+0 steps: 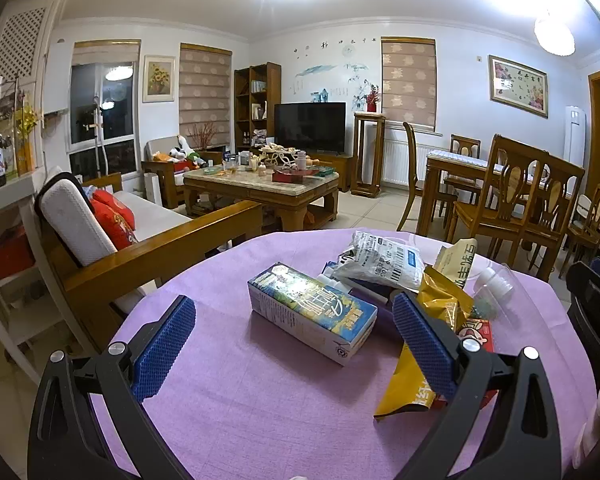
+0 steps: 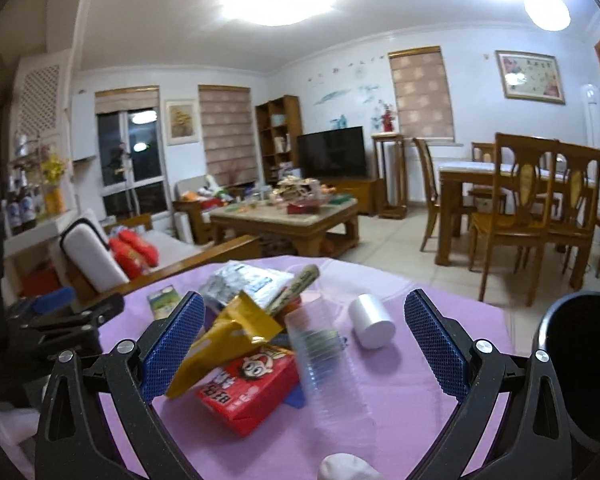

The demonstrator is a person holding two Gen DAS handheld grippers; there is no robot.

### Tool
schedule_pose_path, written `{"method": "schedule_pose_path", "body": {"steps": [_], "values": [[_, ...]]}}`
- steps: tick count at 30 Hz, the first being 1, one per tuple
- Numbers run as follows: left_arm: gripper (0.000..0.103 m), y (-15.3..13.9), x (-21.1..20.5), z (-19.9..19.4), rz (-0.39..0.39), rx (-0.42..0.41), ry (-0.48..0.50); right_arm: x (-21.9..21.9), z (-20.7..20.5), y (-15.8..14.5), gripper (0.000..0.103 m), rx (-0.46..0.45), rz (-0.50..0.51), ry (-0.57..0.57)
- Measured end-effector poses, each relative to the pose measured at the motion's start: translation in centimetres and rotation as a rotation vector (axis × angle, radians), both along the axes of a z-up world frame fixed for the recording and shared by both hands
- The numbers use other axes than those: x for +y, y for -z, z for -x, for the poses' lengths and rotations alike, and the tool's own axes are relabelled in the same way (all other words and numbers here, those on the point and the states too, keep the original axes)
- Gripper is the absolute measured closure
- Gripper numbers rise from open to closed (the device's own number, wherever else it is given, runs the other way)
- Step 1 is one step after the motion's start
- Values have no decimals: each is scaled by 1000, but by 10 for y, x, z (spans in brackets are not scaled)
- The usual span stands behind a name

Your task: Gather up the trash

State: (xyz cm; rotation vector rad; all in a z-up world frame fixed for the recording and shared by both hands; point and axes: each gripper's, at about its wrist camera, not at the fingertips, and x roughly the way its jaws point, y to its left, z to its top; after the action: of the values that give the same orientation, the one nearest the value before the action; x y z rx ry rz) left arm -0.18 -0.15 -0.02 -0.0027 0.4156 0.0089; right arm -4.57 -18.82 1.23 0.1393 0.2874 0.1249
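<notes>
A pile of trash lies on a table with a purple cloth [image 1: 228,392]. A blue and white milk carton [image 1: 312,312] lies on its side between the fingers of my open left gripper [image 1: 296,316], which hovers just above it. Behind it are a white crumpled bag [image 1: 384,260] and a gold wrapper [image 1: 444,300]. My right gripper [image 2: 304,328] is open over a clear plastic cup [image 2: 324,356], a red snack box [image 2: 252,384], the gold wrapper [image 2: 228,340] and a small white bottle [image 2: 372,320]. Neither gripper holds anything.
A dark round bin [image 2: 584,364] stands at the table's right edge. The other gripper's black body [image 2: 60,320] shows at left. A wooden sofa [image 1: 148,248] stands beyond the table's left side, dining chairs [image 1: 520,200] at the right.
</notes>
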Motion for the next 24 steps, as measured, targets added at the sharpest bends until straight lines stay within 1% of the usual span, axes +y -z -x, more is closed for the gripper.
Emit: {"method": "schedule_pose_path", "body": {"steps": [1,3,6,11,15,24], "values": [[5,0,0,0,-1,0,0,-5,4,5,4,-2,-13,3],[5,0,1,0,0,0,-2,-10,6,3,4,-11,-38,22],[5,0,2,-1,0,2,-5,-33,8,6,4,-16,-84,41],[5,1,3,-4,-4,12,-5,-41,6,7,4,-6,-136,53],[5,1,1,-4,-10,8,-6,-43,5,7,4,-10,-141,52],[5,1,-2,-4,-5,6,-6,-35,7,6,4,-25,-100,50]]}}
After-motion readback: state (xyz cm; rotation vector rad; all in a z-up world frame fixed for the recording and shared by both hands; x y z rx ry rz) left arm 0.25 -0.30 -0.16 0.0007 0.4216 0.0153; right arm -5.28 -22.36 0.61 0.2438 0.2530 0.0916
